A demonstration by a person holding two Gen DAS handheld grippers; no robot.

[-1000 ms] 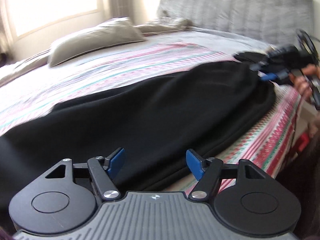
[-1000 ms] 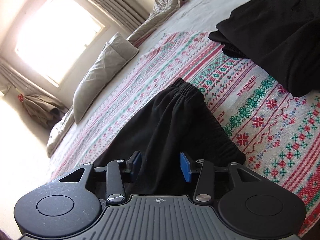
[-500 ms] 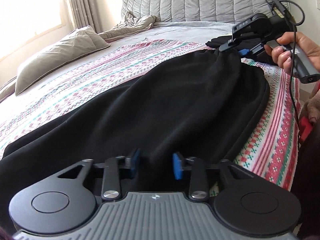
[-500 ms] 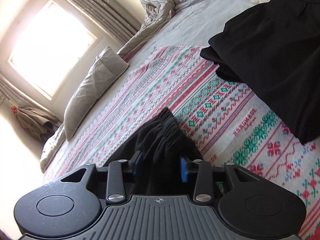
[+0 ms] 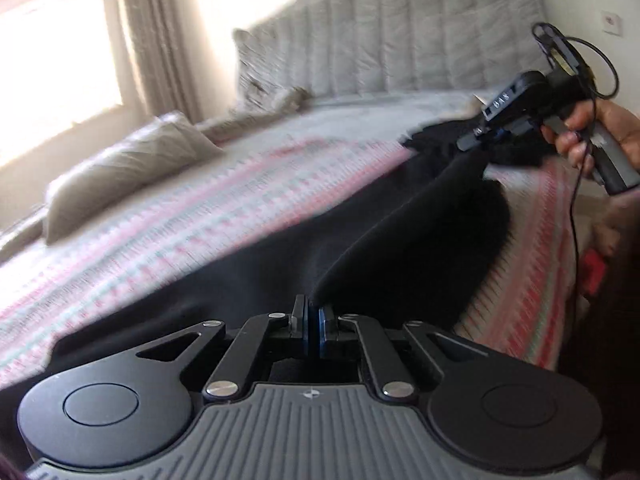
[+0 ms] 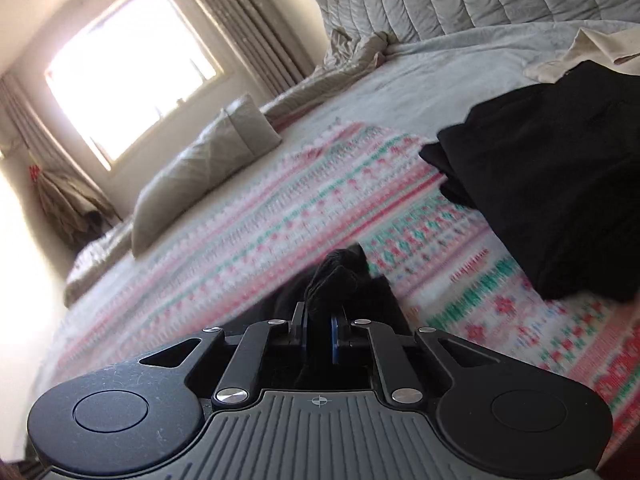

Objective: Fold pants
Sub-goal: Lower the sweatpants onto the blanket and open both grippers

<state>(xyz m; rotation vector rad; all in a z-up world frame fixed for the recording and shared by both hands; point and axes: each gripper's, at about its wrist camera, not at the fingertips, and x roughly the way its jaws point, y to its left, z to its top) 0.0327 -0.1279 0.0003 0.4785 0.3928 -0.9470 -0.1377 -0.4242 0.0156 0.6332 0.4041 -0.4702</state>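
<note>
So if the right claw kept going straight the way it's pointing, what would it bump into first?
The right claw is closing on the bunched black pants. Straight ahead comes the patterned blanket, probably before the gray pillow farther on. Depth is hard to judge in this blurry view.

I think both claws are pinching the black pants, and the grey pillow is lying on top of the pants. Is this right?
Not quite. The grey pillow lies apart from the black pants, farther up the bed near the window; the left wrist view shows it. The left claw and the right claw do pinch the pants.

left tongs (image 5: 311, 322) clamped on black pants (image 5: 280, 264), patterned bedspread (image 5: 180, 216)
</note>
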